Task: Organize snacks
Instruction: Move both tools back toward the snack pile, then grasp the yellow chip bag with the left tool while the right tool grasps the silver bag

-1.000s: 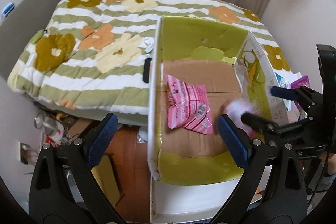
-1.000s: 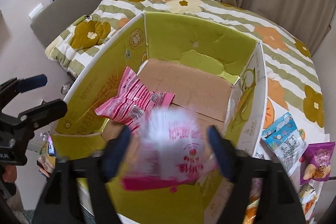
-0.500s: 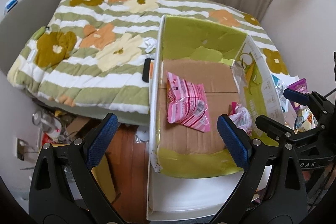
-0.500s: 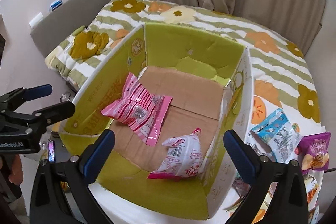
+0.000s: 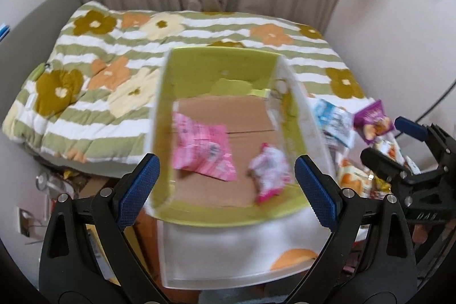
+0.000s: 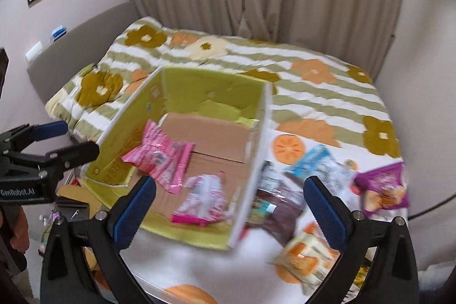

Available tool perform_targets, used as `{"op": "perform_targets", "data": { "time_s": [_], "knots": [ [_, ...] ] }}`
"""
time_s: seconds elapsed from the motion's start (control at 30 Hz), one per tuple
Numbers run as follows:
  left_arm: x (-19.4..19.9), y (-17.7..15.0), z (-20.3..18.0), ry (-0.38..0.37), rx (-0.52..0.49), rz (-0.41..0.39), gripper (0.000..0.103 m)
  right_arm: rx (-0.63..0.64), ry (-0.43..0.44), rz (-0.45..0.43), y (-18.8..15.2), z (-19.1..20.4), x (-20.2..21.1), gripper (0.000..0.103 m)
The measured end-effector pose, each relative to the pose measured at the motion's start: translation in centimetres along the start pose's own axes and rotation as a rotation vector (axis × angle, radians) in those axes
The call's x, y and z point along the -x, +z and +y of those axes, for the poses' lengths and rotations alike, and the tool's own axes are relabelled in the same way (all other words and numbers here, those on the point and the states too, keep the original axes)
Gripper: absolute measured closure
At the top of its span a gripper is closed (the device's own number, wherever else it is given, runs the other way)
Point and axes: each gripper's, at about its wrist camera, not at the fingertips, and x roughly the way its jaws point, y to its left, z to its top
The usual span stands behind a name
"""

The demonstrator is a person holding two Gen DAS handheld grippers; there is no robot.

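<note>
**Right-wrist view: both tools empty, two packets boxed**

Right-wrist view: the right gripper (image 6: 228,195) is being held with its blue-padded jaws spread wide and nothing between them, above the near rim of the green-lined cardboard box (image 6: 211,93). Inside, the bright pink foil snack packet (image 6: 162,158) and the white-and-pink snack packet (image 6: 203,197) are lying apart on the brown floor, presumably because the box is being used as the collecting place. The left gripper (image 5: 226,188) is likewise being carried with jaws apart and empty, probably kept ready. Beside the box's right wall, the loose snacks are waiting on the flowered quilt (image 6: 313,93): a blue-and-white packet (image 6: 316,161), a purple crisp bag (image 6: 383,187), a dark brown wrapper (image 6: 280,204). Labels are being smeared by motion blur, and the nearest packets are being cut off by the frame edge.
</note>
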Motion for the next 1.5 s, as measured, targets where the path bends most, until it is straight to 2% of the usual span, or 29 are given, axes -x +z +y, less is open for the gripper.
{"op": "perform_targets", "data": {
  "time_s": [0.2,0.43,0.6,0.8,0.97,1.1,1.37,1.5],
  "knots": [
    [1.1,-1.8,-8.2,-0.075,-0.050,-0.011,0.008,-0.025,-0.069,-0.017,-3.0,-6.7,4.8,0.000],
    [1.4,-5.2,-20.5,-0.149,-0.140,0.013,0.008,-0.041,-0.141,-0.010,-7.3,-15.6,9.7,0.000],
    [-0.3,-8.7,-28.6,-0.199,-0.182,0.088,0.008,-0.055,-0.153,0.008,-10.6,-21.4,11.6,0.000],
    [-3.7,-13.5,-35.7,-0.239,-0.266,0.215,0.008,-0.084,-0.133,0.059,-14.4,-26.9,10.9,0.000],
    [-7.4,-16.8,-38.3,-0.243,-0.316,0.297,0.008,-0.136,-0.090,0.100,-17.4,-30.1,8.7,0.000],
    [-10.6,-18.4,-39.1,-0.232,-0.351,0.336,0.008,-0.152,-0.072,0.119,-19.2,-31.1,6.9,0.000],
    [-14.4,-19.1,-39.8,-0.153,-0.418,0.332,0.008,-0.134,-0.049,0.163,-21.1,-31.8,3.2,0.000],
    [-15.0,-18.3,-38.7,-0.167,-0.388,0.343,0.008,-0.121,-0.046,0.181,-21.5,-31.7,2.2,0.000]
  ]
}}
